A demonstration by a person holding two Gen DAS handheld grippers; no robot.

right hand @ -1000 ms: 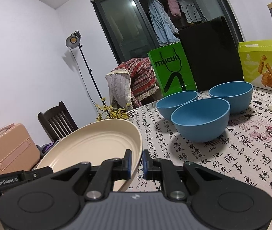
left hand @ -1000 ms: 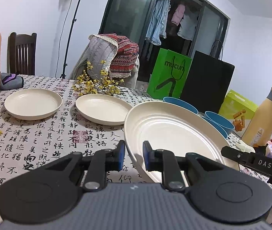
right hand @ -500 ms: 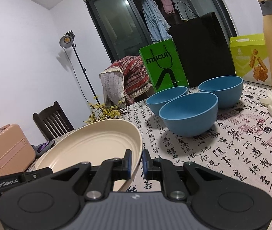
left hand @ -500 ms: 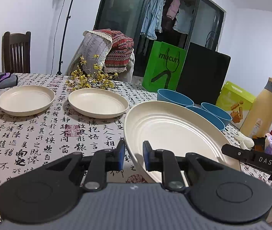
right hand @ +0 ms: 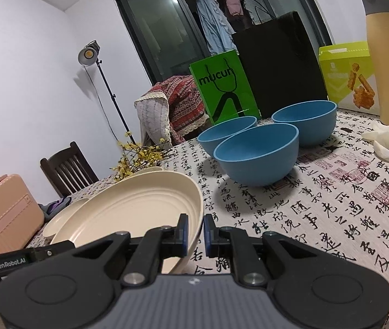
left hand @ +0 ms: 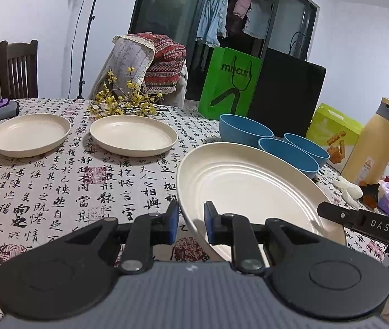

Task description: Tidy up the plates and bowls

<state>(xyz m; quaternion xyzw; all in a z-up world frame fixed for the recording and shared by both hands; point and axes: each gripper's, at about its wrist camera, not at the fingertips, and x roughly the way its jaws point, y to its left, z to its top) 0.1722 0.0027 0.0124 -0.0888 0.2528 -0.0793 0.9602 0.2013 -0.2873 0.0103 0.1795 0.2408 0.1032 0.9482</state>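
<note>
The left hand-held gripper (left hand: 191, 226) is pinching the near left rim of a large cream plate (left hand: 249, 192), and the right hand-held gripper (right hand: 194, 231) is clamping its opposite rim, jaws narrow; the ribbed, empty plate is tilting above the calligraphy-print table (left hand: 57, 192). Two smaller cream plates (left hand: 30, 134) (left hand: 132, 135) are lying empty further left. Three blue bowls (right hand: 257, 156) are sitting clustered and empty beyond, before a green bag (right hand: 223, 93).
</note>
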